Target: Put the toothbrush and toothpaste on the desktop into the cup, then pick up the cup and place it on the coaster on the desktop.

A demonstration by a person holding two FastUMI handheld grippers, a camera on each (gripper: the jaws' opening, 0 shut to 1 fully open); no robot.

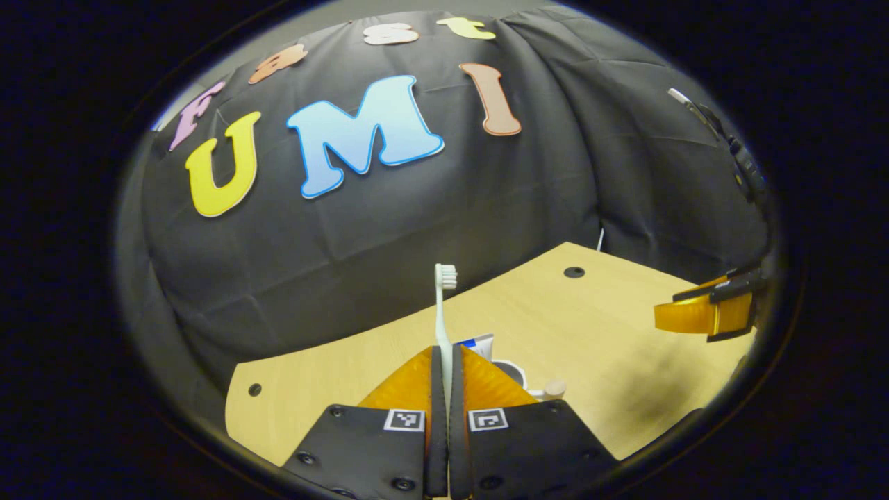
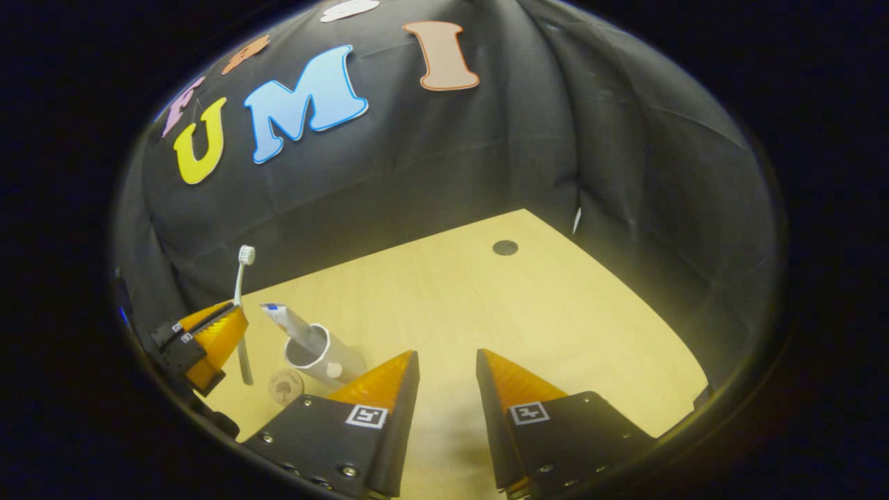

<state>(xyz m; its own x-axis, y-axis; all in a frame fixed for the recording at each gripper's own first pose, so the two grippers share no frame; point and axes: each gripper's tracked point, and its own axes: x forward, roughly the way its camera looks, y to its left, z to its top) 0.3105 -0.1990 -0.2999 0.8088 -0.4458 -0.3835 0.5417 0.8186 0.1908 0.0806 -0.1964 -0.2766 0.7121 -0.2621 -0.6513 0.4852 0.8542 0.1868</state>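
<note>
No readable words or numbers are showing on any object. Square black-and-white coded markers are sitting on the gripper fingers: two on the left gripper point(image 1: 446, 351), one marker point(image 1: 404, 419) on each finger, and two more on the right gripper point(image 2: 446, 354), again one marker point(image 2: 366, 415) per finger. The toothpaste point(image 2: 285, 321) is carrying blue print at its end, too small to read. The coaster point(image 2: 285, 386) is showing a faint dark mark, possibly a small tree emblem.
</note>
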